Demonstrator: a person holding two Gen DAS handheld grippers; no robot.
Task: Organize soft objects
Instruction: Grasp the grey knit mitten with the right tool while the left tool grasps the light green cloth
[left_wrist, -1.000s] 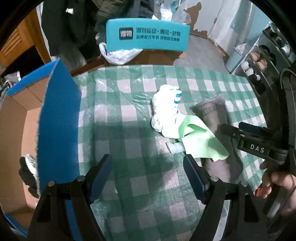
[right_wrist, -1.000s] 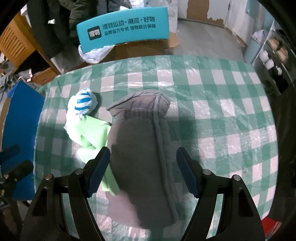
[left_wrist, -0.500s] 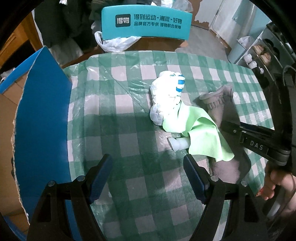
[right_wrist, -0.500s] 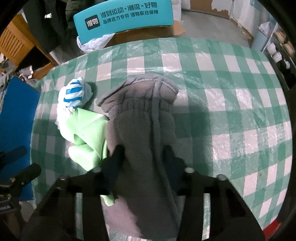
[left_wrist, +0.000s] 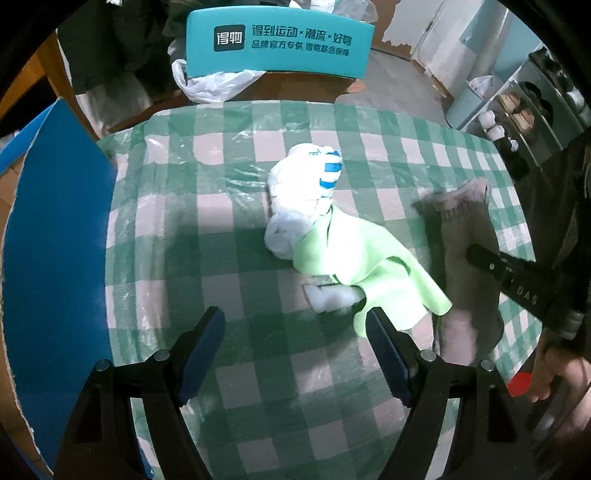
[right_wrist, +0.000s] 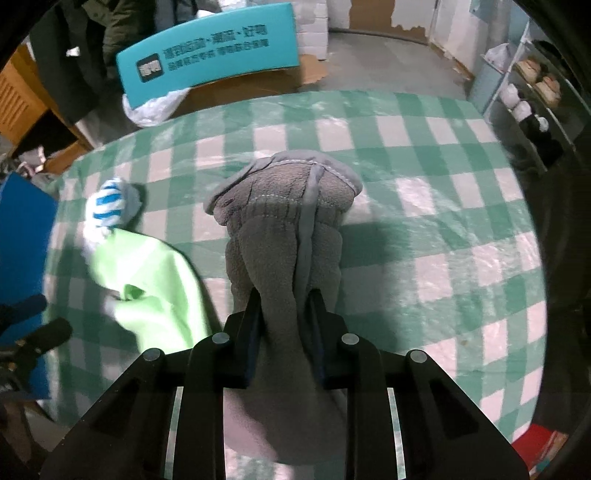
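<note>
A grey fleece glove lies on the green checked tablecloth; my right gripper is shut on its near end. It also shows in the left wrist view, at the right. A light green cloth lies left of the glove, partly over a white sock bundle with blue stripes. The cloth and the bundle show in the right wrist view too. My left gripper is open and empty, hovering just short of the green cloth.
A blue-sided cardboard box stands at the table's left edge. A teal chair back with white lettering and a white plastic bag are beyond the far edge. Shelves with shoes stand at the right.
My right gripper has closed on the grey glove, from wide open a second ago. My left gripper has moved forward and right, away from the box, toward the cloth pile.
</note>
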